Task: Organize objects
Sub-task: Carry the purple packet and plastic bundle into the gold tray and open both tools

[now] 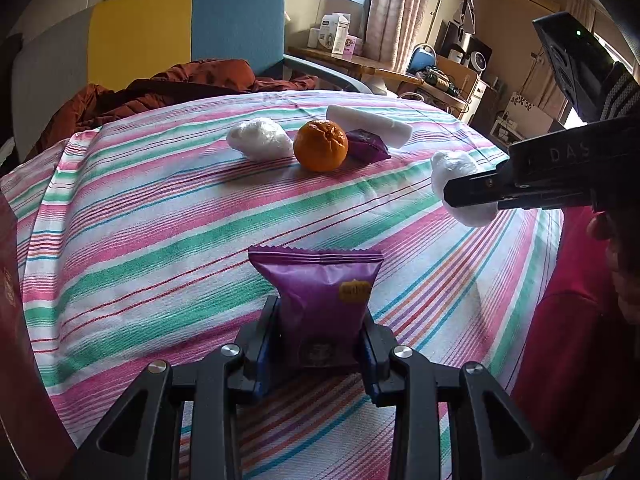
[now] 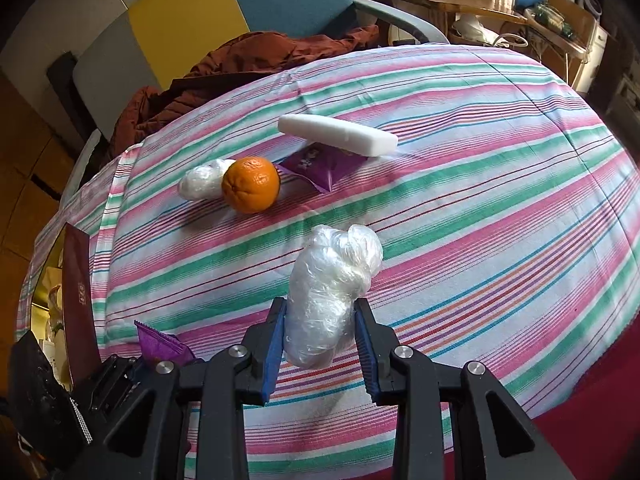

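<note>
My left gripper (image 1: 320,320) is shut on a purple snack packet (image 1: 320,292), held upright over the striped tablecloth (image 1: 160,248). My right gripper (image 2: 322,316) is shut on a white plastic-wrapped bundle (image 2: 332,284), also seen at the right of the left wrist view as the bundle (image 1: 460,168) in the black gripper. Farther back on the cloth lie a second white bundle (image 1: 260,139), an orange (image 1: 320,145), a second purple packet (image 1: 366,146) and a white foam block (image 1: 368,124) resting partly on that packet.
A brown garment (image 1: 160,88) lies on the blue, yellow and grey chair (image 1: 180,28) behind the table. A dark red box (image 2: 80,280) stands at the left table edge. A cluttered wooden desk (image 1: 360,62) is at the back right.
</note>
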{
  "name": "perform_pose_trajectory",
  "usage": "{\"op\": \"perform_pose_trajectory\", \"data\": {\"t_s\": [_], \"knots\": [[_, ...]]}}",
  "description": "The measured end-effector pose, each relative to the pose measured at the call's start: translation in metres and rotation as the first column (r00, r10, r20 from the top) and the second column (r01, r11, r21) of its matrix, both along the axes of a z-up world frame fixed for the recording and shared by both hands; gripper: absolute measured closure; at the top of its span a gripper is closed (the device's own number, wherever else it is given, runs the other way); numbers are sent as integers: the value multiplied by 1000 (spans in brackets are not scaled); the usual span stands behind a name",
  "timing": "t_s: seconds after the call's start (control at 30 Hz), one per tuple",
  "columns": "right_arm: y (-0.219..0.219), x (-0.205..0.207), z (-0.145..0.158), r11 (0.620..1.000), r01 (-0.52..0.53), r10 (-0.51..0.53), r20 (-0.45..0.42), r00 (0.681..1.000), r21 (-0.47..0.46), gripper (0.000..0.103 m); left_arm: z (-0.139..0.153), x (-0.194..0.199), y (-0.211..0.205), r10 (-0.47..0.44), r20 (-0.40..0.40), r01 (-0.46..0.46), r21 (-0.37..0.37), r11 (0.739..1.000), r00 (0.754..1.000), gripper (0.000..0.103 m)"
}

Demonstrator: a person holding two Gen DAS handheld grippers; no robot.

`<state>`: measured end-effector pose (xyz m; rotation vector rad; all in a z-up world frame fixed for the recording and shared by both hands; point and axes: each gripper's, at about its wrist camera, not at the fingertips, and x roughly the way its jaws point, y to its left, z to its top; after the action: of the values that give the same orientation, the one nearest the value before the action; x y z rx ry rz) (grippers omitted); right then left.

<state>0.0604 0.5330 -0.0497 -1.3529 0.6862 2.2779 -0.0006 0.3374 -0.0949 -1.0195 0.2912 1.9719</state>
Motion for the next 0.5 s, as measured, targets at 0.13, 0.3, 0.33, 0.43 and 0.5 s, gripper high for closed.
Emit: {"op": "perform_pose_trajectory", "data": {"t_s": [0.13,0.3,0.33,0.43,0.5], "knots": [[-1,-1,1,1000,1,-1,-29,1000,9,69,1,1,1,0,-6,0,-9,1000,1000,68],[-5,-3,2,1000,-8,9,-41,999,27,69,3,2,2,1,-12,-1,-30,1000,1000,69],[-5,-3,2,1000,-10,11,-47,999,26,69,3,3,1,3,-11,-3,-34,999,1000,69],[-5,-2,4,1000,-13,15,-61,998,26,69,7,5,0,17,-18,-18,-58,998,1000,69],[-7,-3,4,999,-20,22,-67,998,28,69,10,7,-3,32,-24,-33,-70,997,999,69]]}}
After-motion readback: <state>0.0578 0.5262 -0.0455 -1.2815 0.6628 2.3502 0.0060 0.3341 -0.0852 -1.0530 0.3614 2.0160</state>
